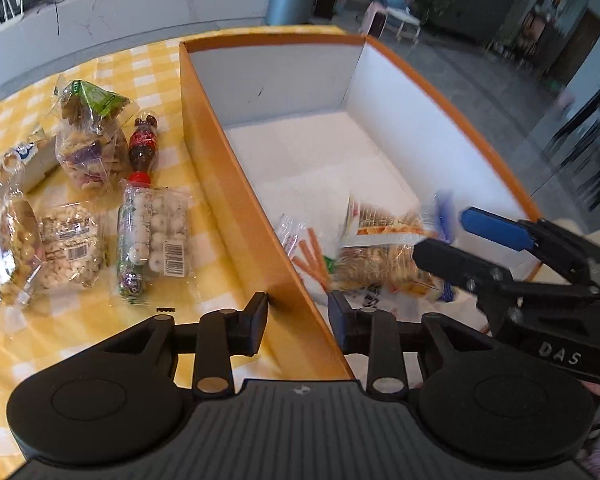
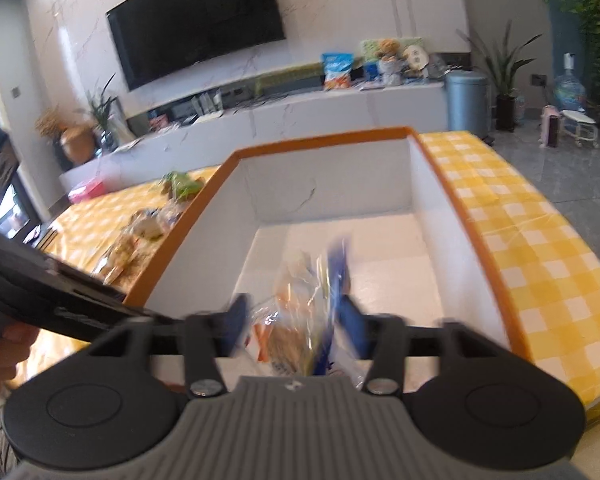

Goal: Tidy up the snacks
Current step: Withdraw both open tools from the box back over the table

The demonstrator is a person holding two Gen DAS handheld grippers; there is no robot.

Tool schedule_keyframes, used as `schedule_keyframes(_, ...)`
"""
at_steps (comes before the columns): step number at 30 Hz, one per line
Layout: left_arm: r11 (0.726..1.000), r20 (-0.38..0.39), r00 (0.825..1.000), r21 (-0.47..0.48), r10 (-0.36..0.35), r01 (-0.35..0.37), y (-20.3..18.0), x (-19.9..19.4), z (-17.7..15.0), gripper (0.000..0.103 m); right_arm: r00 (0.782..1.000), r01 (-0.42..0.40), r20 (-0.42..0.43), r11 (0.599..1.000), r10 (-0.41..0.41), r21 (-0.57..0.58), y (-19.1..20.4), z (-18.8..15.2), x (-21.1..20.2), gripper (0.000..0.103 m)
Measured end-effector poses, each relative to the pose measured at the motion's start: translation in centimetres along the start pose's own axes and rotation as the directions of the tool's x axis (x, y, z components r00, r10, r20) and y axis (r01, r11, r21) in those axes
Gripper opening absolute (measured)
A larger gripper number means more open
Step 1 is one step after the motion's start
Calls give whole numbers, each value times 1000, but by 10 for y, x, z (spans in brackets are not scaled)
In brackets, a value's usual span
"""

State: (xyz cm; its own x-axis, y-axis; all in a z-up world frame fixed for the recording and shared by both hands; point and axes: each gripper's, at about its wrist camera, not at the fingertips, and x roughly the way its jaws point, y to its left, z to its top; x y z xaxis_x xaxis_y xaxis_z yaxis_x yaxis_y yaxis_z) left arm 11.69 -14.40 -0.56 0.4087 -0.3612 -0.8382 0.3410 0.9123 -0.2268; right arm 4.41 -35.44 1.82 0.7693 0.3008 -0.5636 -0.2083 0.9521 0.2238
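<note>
Evidently the right hand-held gripper (image 2: 296, 326) sits low inside the orange box (image 1: 236, 184), its fingers spread wide around a blurred snack bag (image 1: 384, 248) (whether it touches the pads I cannot tell), which I judge a release. The left hand-held gripper (image 1: 298, 318) hangs open and empty astride the box's near wall. Remaining packets (image 1: 154, 236) and a cola bottle (image 1: 142, 146) lie on the checked surface (image 1: 100, 332); that wall stands between them and the box.
</note>
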Motion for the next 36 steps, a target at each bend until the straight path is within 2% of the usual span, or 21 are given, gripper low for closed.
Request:
schedule_keyframes(2,1000,49,999,4,-20,20,1,-9,-1,58,1000,-1,29,1000,0,19,-2,1,-4,84)
schedule_keyframes(4,999,101,995,29,-22,20,-2,-19,-1,69,998,-15,62,999,12,44,-6,2,-9,87)
schedule_keyframes(6,998,139,990,56,-14,6,-7,-29,-1,71,995,-6,101,998,0,55,-7,2,-14,100)
schedule_keyframes(9,997,188,982,83,-15,-1,-10,-43,-1,81,987,2,160,998,-12,63,-7,2,-21,100)
schedule_keyframes(15,999,278,961,28,12,-21,5,-71,-8,82,969,-24,247,996,1,88,-8,3,-36,100)
schedule_keyframes(22,997,296,955,-74,26,-4,46,-90,-14,83,943,-41,333,995,8,93,-3,4,-47,100)
schedule_keyframes(26,996,325,945,-90,22,8,69,-102,-20,83,941,-35,339,991,-11,130,5,10,-51,100)
schedule_keyframes(30,994,369,926,-102,81,-46,88,-112,-30,83,934,-46,356,985,-16,163,25,20,-60,100)
schedule_keyframes(33,991,382,918,-115,102,-62,103,-113,-37,82,937,-42,350,992,-3,121,52,31,-63,100)
schedule_keyframes(36,986,375,919,-153,121,-67,121,-108,-42,82,943,-21,331,997,-6,78,84,38,-60,100)
